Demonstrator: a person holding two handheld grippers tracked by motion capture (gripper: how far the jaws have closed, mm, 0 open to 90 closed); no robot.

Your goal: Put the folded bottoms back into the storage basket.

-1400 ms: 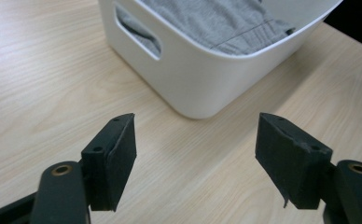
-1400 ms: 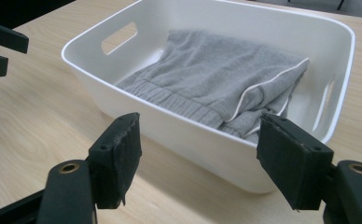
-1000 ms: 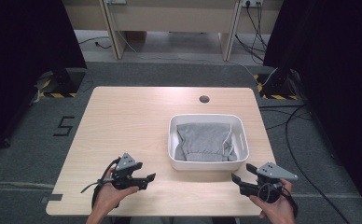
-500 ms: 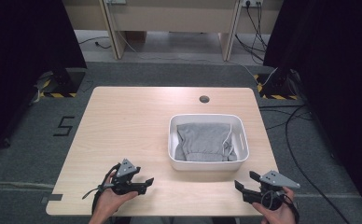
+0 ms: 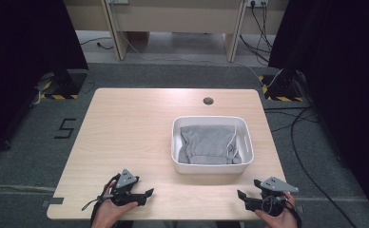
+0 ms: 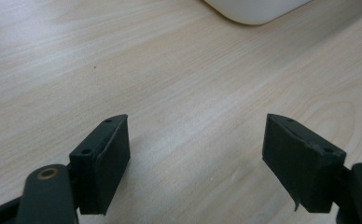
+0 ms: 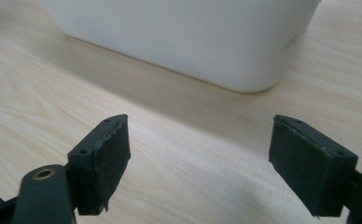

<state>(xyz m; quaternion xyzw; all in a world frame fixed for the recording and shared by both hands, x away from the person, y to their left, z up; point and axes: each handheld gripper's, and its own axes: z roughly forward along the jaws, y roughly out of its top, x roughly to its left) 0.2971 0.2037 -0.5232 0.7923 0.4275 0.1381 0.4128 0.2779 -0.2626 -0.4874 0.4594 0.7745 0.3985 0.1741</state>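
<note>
A white plastic basin (image 5: pixel 211 119) stands right of the table's middle with a folded grey cloth (image 5: pixel 207 142) inside it. My left gripper (image 5: pixel 148 194) lies low over the near left of the table, in a hand, pointing right. Its jaws have just been opening and stand open with bare wood between them (image 6: pixel 195 126); a corner of the basin (image 6: pixel 254 9) is beyond. My right gripper (image 5: pixel 240 195) is at the near right, pointing left. Its jaws have also just been opening and stand open on nothing (image 7: pixel 200 126), facing the basin's wall (image 7: pixel 184 37).
The light wooden table (image 5: pixel 135 128) has a round cable hole (image 5: pixel 208 100) near its far edge. Dark curtains flank the table, and cables run over the floor at the right (image 5: pixel 306 128).
Both hands have sunk toward the tabletop and drawn back toward the near edge. Both grippers' jaws stand a little wider than before.
</note>
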